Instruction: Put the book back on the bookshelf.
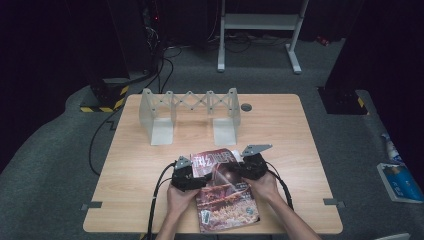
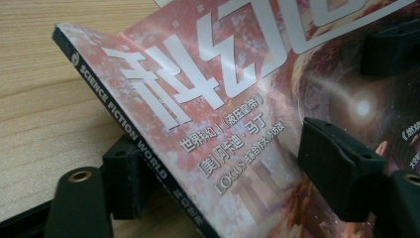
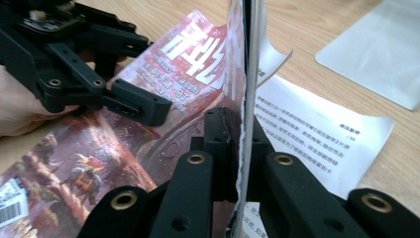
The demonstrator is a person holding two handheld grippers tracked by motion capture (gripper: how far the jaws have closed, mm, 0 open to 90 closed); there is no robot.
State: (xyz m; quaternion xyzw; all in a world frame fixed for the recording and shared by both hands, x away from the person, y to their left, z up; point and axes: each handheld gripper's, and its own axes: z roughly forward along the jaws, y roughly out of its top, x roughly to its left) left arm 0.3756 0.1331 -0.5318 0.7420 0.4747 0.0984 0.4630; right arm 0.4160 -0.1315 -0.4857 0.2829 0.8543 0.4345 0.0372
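Near the desk's front edge, our right gripper pinches the magazine's cover tight; left gripper, half-open, should clamp the spine squarely.

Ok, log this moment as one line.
right gripper: shut on magazine page edge | left gripper: open, straddling spine | bookend rack: behind, apart
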